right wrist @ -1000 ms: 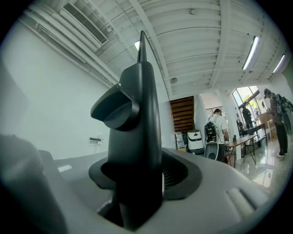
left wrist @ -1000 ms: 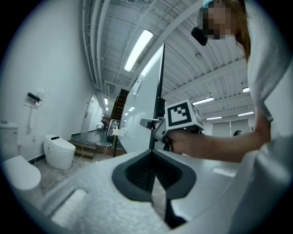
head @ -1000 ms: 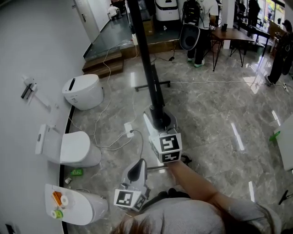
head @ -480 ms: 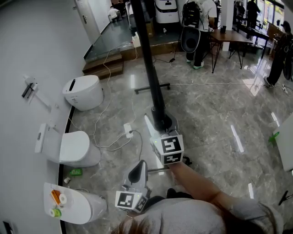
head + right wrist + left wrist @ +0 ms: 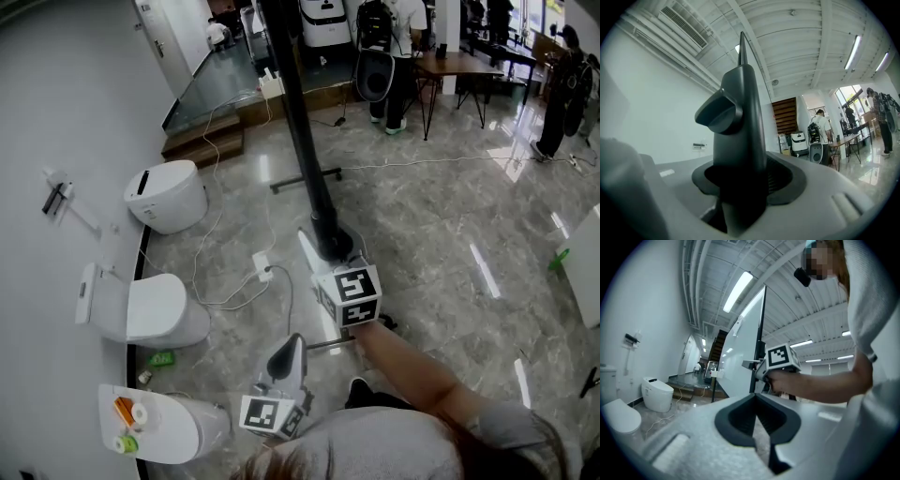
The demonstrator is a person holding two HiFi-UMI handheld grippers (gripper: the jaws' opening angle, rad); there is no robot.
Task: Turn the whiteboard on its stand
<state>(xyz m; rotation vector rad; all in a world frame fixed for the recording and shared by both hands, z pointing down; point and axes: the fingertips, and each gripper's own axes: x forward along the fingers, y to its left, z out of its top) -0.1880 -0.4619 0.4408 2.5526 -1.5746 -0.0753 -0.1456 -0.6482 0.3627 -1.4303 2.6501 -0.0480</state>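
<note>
Closing on the black upright of the whiteboard frame, the right gripper (image 5: 330, 253) has that bar filling the gap between its jaws, pads against it, near the centre of the head view. The left gripper (image 5: 286, 354) hangs lower in the frame, apart from the board, its jaw tips together with nothing between them. The white-panelled whiteboard in a black frame (image 5: 746, 352) stands on the grey marble floor (image 5: 441, 234). In the left gripper view it occupies the middle of the frame as a tall, narrow panel, its pale face turned toward the frame's left. In the right gripper view the held upright carries a round black knob (image 5: 717, 115) on its left side and tapers to a point toward the ceiling, so its long axis runs vertically. From the head view the board shows edge-on as one long black bar from the top edge down to the centre. White toilets (image 5: 167, 195) line the wall at left.
</note>
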